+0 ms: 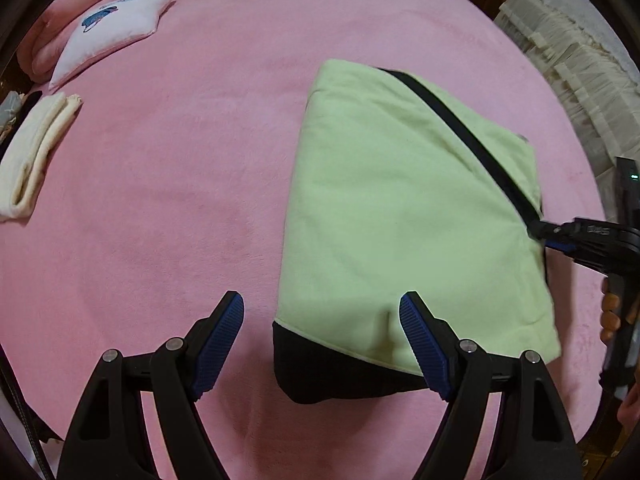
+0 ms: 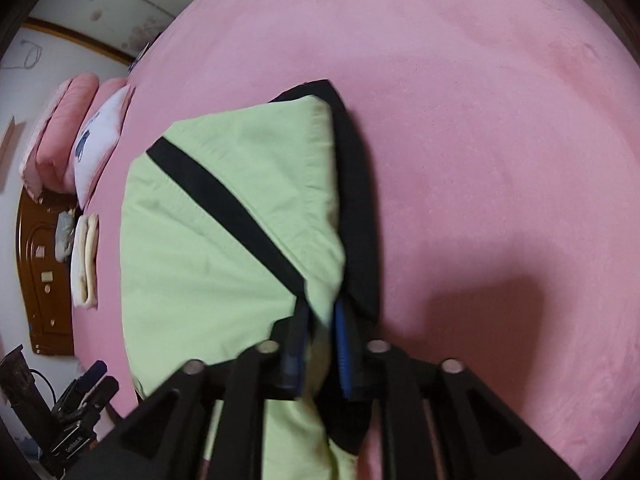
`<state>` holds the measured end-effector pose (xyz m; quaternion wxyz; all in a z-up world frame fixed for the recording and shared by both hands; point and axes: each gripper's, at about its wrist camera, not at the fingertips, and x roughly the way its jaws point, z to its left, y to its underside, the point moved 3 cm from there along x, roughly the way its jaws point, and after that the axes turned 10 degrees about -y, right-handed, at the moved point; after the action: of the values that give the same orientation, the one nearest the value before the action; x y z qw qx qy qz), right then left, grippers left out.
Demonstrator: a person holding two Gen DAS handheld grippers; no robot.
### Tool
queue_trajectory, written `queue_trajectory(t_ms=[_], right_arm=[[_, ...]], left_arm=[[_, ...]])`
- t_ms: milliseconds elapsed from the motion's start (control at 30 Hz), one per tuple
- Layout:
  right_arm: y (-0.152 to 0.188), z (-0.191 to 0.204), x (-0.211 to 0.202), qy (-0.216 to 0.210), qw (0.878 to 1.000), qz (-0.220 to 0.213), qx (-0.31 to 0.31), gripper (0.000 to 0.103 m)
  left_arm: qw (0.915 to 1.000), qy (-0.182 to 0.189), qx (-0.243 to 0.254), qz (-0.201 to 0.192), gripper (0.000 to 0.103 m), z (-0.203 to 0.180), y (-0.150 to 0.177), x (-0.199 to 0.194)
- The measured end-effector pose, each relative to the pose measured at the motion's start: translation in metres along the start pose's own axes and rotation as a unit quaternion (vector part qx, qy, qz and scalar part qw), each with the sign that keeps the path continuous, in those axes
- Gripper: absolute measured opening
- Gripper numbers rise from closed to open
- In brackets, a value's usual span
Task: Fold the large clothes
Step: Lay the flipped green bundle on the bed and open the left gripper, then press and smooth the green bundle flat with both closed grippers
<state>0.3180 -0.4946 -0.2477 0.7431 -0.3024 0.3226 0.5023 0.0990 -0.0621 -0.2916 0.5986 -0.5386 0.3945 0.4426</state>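
Folded green garment (image 1: 404, 208) on the pink bed (image 1: 180, 200)

Right gripper (image 2: 320, 332) clenches the garment's corner between its pads; left gripper (image 1: 322, 344) hangs released, the near hem between its spread jaws.

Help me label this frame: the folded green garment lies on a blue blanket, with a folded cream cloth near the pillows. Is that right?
Not quite. The blanket is pink, not blue, as the left wrist view shows. The rest holds: the folded green garment lies on it, and a folded cream cloth sits near the pillows.
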Motion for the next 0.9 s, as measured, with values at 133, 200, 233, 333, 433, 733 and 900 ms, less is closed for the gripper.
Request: queue_trajectory(t_ms=[133, 200, 233, 333, 433, 733, 900], right_arm=[[0.013, 0.003, -0.003, -0.009, 1.000, 0.005, 0.028, 0.073], [0.020, 0.010, 0.005, 0.010, 0.999, 0.018, 0.026, 0.073], [0.023, 0.013, 0.010, 0.039, 0.999, 0.029, 0.018, 0.073], [0.024, 0.016, 0.010, 0.075, 0.997, 0.005, 0.005, 0.073], [0.028, 0.008, 0.009, 0.064, 0.997, -0.005, 0.042, 0.073], [0.035, 0.058, 0.035, 0.008, 0.999, 0.003, -0.039, 0.016], [0.039, 0.088, 0.046, -0.079, 0.994, 0.026, -0.075, 0.016]], left_arm=[[0.9999, -0.010, -0.003, 0.010, 0.079, 0.008, -0.002, 0.008], [0.9995, -0.010, -0.012, 0.028, 0.079, 0.012, -0.001, 0.017], [0.9991, -0.010, -0.017, 0.037, 0.079, 0.014, 0.000, 0.020], [0.9985, -0.009, -0.025, 0.048, 0.079, 0.019, 0.002, 0.029], [0.9975, -0.020, -0.021, 0.064, 0.079, 0.022, 0.007, 0.043], [0.9960, -0.053, -0.032, 0.064, 0.079, 0.042, 0.007, 0.051], [0.9951, -0.068, -0.029, 0.065, 0.079, 0.048, 0.005, 0.053]])
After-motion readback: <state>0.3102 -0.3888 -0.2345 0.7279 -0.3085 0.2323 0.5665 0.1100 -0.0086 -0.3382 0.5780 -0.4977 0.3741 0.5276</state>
